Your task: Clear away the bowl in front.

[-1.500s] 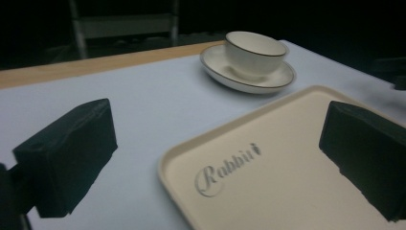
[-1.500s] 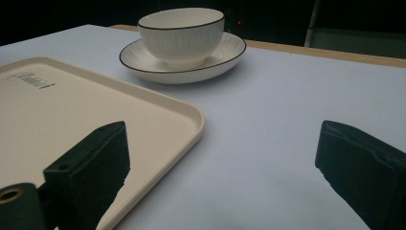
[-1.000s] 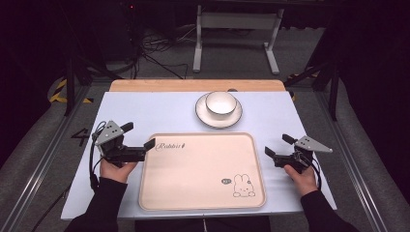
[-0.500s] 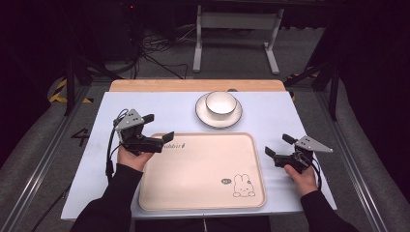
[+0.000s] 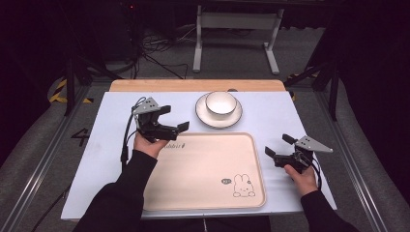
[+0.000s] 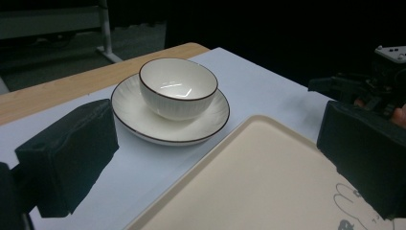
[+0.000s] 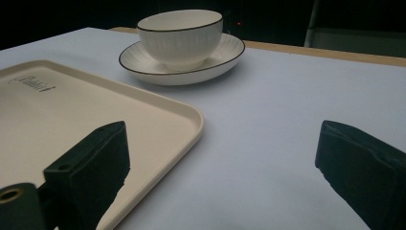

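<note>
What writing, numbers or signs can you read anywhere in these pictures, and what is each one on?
"4": dark number on the grey floor left of the table.
Small dark script at the far left corner of the tray, also seen in the right gripper view: too blurred to read.
Rabbit drawing on the tray, with a small dark oval mark beside it: the mark is too small to read.

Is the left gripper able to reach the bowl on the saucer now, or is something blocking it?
Probably yes. The left gripper is open and aimed at the bowl on its saucer, with bare table between; the tray lies beside that path.
</note>
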`<state>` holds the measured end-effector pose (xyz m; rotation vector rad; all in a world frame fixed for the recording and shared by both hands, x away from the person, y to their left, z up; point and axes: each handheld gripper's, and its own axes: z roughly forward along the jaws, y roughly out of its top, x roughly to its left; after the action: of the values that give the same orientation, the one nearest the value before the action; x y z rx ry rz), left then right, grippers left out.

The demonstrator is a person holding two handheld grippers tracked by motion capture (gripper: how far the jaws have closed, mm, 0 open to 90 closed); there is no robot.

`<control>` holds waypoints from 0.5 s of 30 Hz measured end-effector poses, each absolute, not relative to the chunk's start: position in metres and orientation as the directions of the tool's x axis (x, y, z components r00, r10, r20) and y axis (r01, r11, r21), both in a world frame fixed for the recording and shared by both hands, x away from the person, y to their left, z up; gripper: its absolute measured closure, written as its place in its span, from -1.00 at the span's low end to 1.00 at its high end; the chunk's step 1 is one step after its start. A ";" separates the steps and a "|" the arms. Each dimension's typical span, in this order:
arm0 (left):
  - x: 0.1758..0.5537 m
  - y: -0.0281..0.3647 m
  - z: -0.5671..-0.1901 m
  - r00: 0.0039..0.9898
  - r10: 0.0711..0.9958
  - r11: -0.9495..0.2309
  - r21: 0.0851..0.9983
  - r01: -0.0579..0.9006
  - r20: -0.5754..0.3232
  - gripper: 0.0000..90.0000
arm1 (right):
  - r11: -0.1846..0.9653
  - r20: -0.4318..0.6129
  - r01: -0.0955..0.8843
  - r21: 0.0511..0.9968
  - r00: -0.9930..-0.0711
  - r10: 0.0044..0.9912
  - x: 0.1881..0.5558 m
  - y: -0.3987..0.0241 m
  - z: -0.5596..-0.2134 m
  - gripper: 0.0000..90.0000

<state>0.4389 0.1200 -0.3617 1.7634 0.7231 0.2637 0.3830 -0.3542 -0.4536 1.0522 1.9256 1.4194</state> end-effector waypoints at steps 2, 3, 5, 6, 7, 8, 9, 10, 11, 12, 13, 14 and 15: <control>0.443 0.115 -0.361 0.784 0.592 -0.156 0.928 0.338 -0.186 -0.98 | 0.147 0.037 0.278 0.949 -0.562 0.826 0.383 -0.354 -0.454 -0.89; 0.446 0.114 -0.360 0.784 0.593 -0.160 0.927 0.339 -0.184 -0.98 | 0.146 0.038 0.279 0.949 -0.562 0.827 0.383 -0.354 -0.454 -0.89; 0.450 0.112 -0.359 0.779 0.598 -0.149 0.929 0.339 -0.189 -0.98 | 0.147 0.037 0.278 0.949 -0.562 0.827 0.383 -0.354 -0.454 -0.89; 0.453 0.111 -0.359 0.779 0.594 -0.142 0.928 0.345 -0.199 -0.98 | 0.147 0.036 0.277 0.949 -0.562 0.826 0.383 -0.354 -0.454 -0.89; 0.455 0.110 -0.358 0.776 0.597 -0.136 0.927 0.349 -0.204 -0.97 | 0.148 0.037 0.279 0.949 -0.563 0.826 0.383 -0.354 -0.454 -0.89; 0.458 0.107 -0.358 0.774 0.599 -0.136 0.926 0.352 -0.206 -0.97 | 0.148 0.036 0.278 0.949 -0.562 0.826 0.383 -0.354 -0.454 -0.89; 0.462 0.104 -0.358 0.774 0.599 -0.144 0.922 0.359 -0.207 -0.97 | 0.148 0.037 0.279 0.949 -0.563 0.826 0.383 -0.354 -0.454 -0.89; 0.463 0.102 -0.358 0.772 0.601 -0.143 0.922 0.359 -0.207 -0.97 | 0.148 0.037 0.279 0.949 -0.563 0.825 0.383 -0.354 -0.454 -0.89; 0.466 0.100 -0.359 0.773 0.601 -0.143 0.923 0.358 -0.206 -0.97 | 0.148 0.037 0.279 0.949 -0.563 0.825 0.383 -0.354 -0.454 -0.89; 0.468 0.099 -0.359 0.775 0.598 -0.152 0.921 0.358 -0.203 -0.97 | 0.148 0.037 0.279 0.949 -0.563 0.825 0.383 -0.354 -0.454 -0.89; 0.470 0.097 -0.359 0.774 0.599 -0.153 0.919 0.364 -0.207 -0.97 | 0.148 0.037 0.279 0.949 -0.564 0.825 0.383 -0.354 -0.454 -0.89; 0.473 0.094 -0.359 0.776 0.597 -0.157 0.919 0.361 -0.203 -0.97 | 0.149 0.036 0.279 0.949 -0.564 0.825 0.383 -0.354 -0.454 -0.89; 0.475 0.092 -0.359 0.776 0.597 -0.156 0.919 0.362 -0.204 -0.97 | 0.148 0.037 0.278 0.949 -0.564 0.825 0.383 -0.354 -0.454 -0.89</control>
<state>0.4745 0.0920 -0.3587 1.7705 0.7483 0.2444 0.3828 -0.3542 -0.4536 1.0500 1.9264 1.4226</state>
